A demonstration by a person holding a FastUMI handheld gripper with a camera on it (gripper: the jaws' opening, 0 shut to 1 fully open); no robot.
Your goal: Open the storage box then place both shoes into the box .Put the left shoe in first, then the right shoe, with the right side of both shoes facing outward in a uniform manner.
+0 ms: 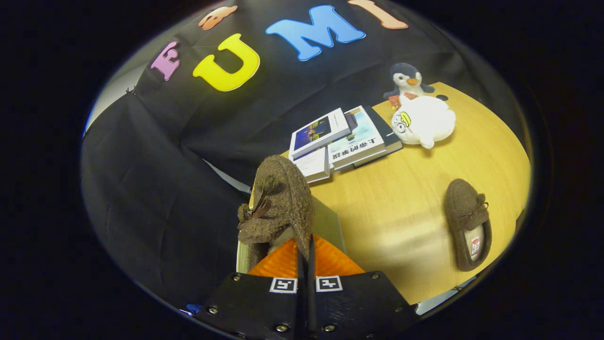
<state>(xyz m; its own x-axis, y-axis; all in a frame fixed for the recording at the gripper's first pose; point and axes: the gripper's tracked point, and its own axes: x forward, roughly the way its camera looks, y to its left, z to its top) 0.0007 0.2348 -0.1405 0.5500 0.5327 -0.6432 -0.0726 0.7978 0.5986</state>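
Observation:
My gripper (304, 242) is shut on the heel rim of a brown fuzzy shoe (281, 203) with a small bow. The shoe is turned on its side, toe pointing away from the fingers. It hangs over the pale storage box (329, 222), whose walls show beside and under it. How deep the shoe sits in the box is hidden by the fingers. The second brown shoe (468, 226) lies flat on the wooden table (401, 203), well to the right of the fingers, opening up.
Beyond the box lies a stack of books (342, 139). A white plush toy (424, 120) and a penguin plush (406, 80) sit at the table's far side. The black cloth wall hangs close on the left.

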